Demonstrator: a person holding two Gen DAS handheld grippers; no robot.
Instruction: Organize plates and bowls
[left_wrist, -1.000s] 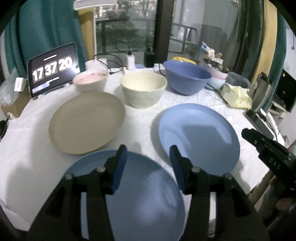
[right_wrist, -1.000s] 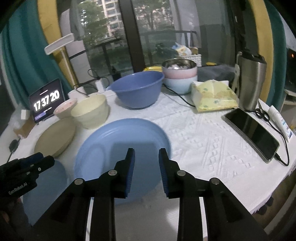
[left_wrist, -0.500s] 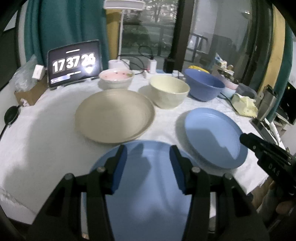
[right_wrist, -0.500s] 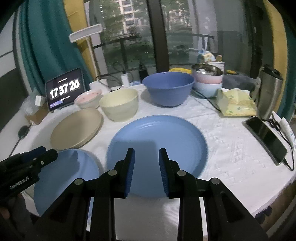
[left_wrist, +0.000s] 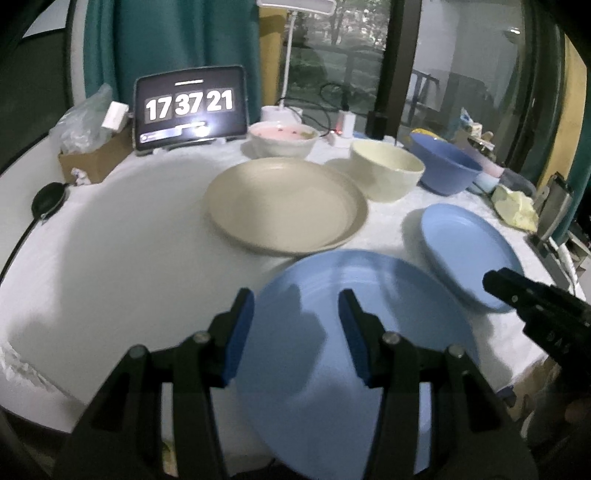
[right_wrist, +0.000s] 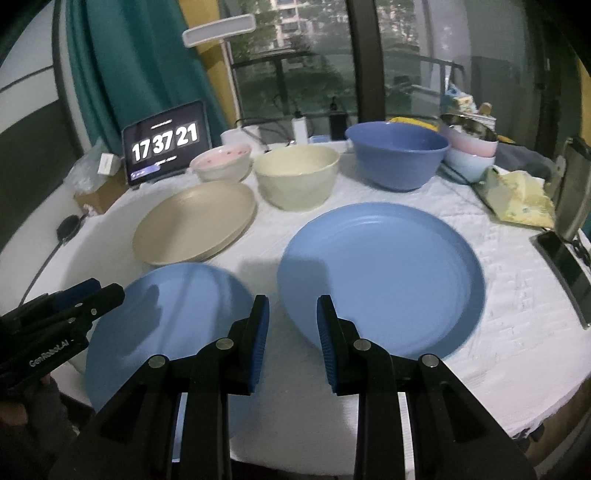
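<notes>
Showing three plates (right_wrist: 384, 273) and five bowls (right_wrist: 397, 155).

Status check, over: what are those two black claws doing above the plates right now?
Left gripper open, empty, over small blue plate. Right gripper open, empty, near large blue plate. Nothing blocking.

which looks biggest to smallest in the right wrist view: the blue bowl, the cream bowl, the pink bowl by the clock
1. blue bowl, clearly the widest and deepest.
2. cream bowl, narrower, though it stands a little nearer the camera.
3. pink bowl, smallest and shallowest; it sits about as far back as the blue one, so the ranking seems safe.
</notes>
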